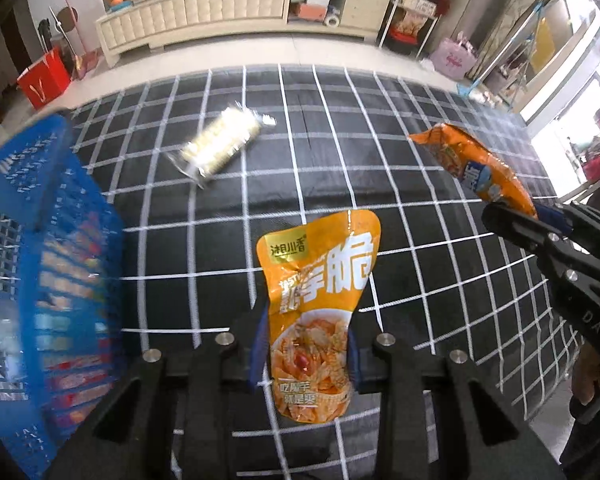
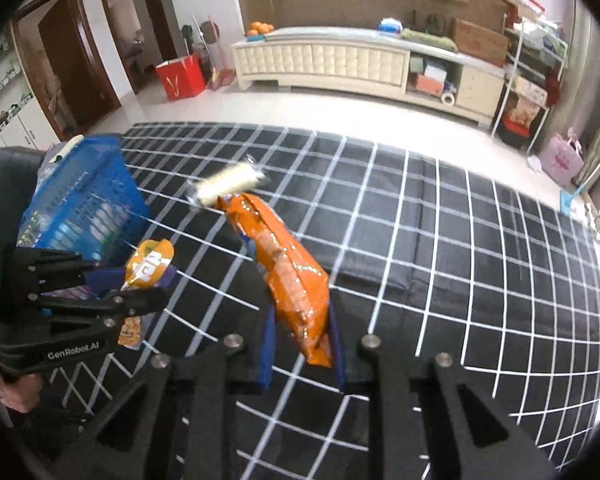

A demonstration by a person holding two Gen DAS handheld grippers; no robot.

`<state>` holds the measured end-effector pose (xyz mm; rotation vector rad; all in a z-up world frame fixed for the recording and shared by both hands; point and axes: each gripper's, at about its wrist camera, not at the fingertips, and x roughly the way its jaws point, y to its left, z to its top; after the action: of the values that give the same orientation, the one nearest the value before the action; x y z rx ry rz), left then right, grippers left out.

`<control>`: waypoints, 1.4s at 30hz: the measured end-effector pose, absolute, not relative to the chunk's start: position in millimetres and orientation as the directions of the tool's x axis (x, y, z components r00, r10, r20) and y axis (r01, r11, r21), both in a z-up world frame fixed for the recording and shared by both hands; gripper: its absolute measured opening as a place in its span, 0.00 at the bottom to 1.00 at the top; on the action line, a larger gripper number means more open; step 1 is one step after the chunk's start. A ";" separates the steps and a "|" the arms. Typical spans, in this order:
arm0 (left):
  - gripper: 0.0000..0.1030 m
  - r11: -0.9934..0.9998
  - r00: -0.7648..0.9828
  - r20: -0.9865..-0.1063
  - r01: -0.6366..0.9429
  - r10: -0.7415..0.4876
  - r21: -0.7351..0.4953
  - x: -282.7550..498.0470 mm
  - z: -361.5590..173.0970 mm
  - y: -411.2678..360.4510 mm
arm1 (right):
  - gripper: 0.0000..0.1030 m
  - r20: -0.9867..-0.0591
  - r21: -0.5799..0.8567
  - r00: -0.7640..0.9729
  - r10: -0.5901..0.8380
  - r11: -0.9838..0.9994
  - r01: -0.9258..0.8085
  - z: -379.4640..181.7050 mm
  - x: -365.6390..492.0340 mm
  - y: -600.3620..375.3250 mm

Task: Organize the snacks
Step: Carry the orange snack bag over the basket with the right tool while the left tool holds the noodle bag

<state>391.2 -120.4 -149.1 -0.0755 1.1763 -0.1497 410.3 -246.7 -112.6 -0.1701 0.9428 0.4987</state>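
My left gripper (image 1: 306, 344) is shut on a yellow-orange snack pouch (image 1: 320, 300) with white lettering, held above the black grid-patterned cloth (image 1: 380, 184). My right gripper (image 2: 302, 344) is shut on a long orange chip bag (image 2: 288, 268), also lifted off the cloth. Each view catches the other hand: the right gripper (image 1: 534, 218) with its orange chip bag (image 1: 472, 164) at right, the left gripper (image 2: 156, 282) with its yellow-orange pouch (image 2: 148, 264) at left. A pale wrapped snack pack (image 1: 220, 142) lies on the cloth; the pale pack (image 2: 230, 182) is just beyond the chip bag's tip.
A blue plastic basket (image 1: 32, 264) holding several packets stands at the cloth's left edge; the blue basket (image 2: 84, 204) is beside a dark chair. Beyond the cloth are pale floor, a cream cabinet (image 1: 204, 16) and a red bag (image 1: 44, 76).
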 end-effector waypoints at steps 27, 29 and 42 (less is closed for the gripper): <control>0.29 0.985 0.517 -0.855 -0.132 -0.031 -0.115 312.6 -62.9 99.8 | 0.26 -0.765 0.042 0.441 0.470 0.719 -0.694 -48.0 354.3 -36.2; 0.29 0.983 0.510 -0.859 -0.141 -0.032 -0.120 313.6 -69.4 106.7 | 0.26 -0.772 0.037 0.433 0.466 0.712 -0.701 -50.7 351.8 -26.5; 0.30 0.975 0.510 -0.858 -0.150 -0.066 -0.164 319.2 -85.1 129.2 | 0.26 -0.816 0.023 0.399 0.419 0.714 -0.700 -69.2 353.7 1.6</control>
<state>319.2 129.2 -85.1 -0.2292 1.0370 0.0516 353.7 1.6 -69.2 -0.3496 0.9135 0.7261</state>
